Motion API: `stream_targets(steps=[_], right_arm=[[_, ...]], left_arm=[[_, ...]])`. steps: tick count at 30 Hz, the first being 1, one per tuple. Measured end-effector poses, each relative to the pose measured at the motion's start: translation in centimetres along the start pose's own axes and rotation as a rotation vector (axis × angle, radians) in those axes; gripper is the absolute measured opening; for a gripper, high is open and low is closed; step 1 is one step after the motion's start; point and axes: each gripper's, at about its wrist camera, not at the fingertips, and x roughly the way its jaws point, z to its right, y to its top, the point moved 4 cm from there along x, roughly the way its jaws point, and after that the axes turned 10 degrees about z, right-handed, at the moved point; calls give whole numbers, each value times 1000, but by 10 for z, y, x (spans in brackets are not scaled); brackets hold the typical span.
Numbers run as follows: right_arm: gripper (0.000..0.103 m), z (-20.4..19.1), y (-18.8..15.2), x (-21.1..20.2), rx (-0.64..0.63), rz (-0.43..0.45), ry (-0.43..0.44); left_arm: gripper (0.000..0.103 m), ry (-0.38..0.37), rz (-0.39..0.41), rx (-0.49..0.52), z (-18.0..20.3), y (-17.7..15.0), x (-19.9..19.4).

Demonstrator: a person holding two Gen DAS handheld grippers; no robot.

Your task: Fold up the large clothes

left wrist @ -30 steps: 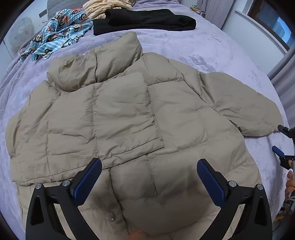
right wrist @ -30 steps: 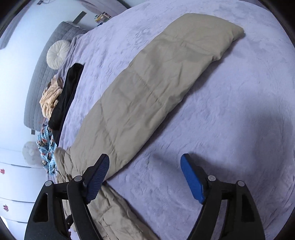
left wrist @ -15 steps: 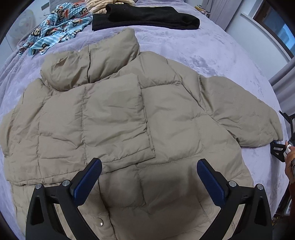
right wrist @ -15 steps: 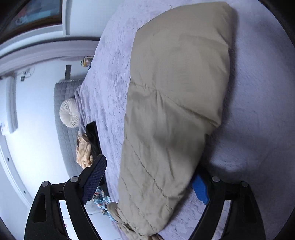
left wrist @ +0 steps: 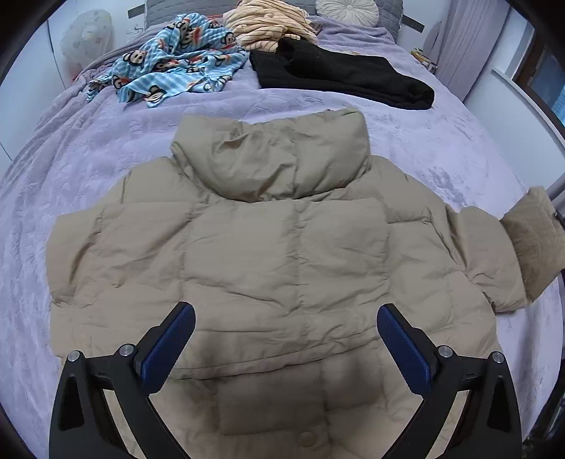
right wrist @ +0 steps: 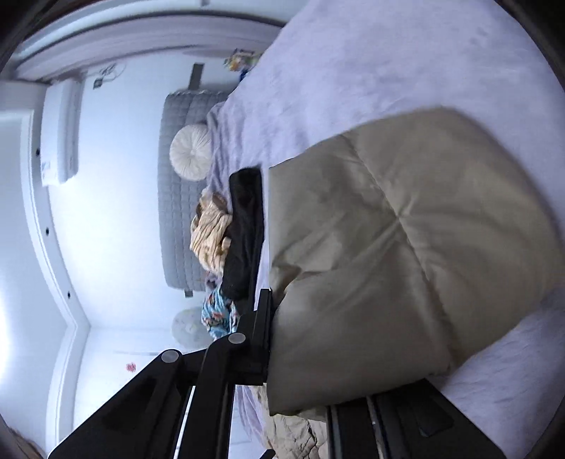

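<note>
A beige puffer jacket lies flat on the purple bedspread, collar toward the far end, its left sleeve folded across the chest. My left gripper is open and empty, hovering over the jacket's lower front. The right sleeve is lifted at the right edge of the left wrist view. In the right wrist view that sleeve fills the frame, and my right gripper is shut on its cuff end, holding it above the bed.
At the head of the bed lie a black garment, a blue monkey-print garment and a cream striped garment. A round white cushion rests against the grey headboard. A window and wall stand on the right.
My right gripper closed on the sleeve's cuff and lifted it off the bed. My left gripper swung to face the jacket squarely, staying open.
</note>
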Motion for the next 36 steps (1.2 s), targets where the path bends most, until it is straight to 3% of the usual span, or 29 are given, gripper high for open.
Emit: stream_targets(steps=[3,8,12,15,21,26,28,30,36], right_arm=[[9,-62,-54,38,-210,-113,16],[9,-132,-188,100,-580,-305,21],[9,-114,-296,145,-737,-458,-44],[9,-80,-343,169,-771,-517,-145],[9,-18,-359,176,-716,-527,-310],[11,-17,-359,173,-707,-549,-406],[30,-27,-357,159,-694,-544,-404],[69,-39,-351,139,-683,-511,-378],[71,-45,-312,89,-595,-338,-367]], left_arm=[[103,22,19,-19,-29,0,-7],[103,77,44,-28,-77,-3,-14],[103,116,52,-33,-112,-12,-17],[103,122,45,-58,-132,-19,-16],[103,95,32,-77,-142,-30,-11],[103,13,17,-56,-126,-30,-8],[103,-20,20,-51,-120,-28,-9],[103,-53,30,-49,-116,-25,-11],[103,-97,27,-75,-106,-24,-4]])
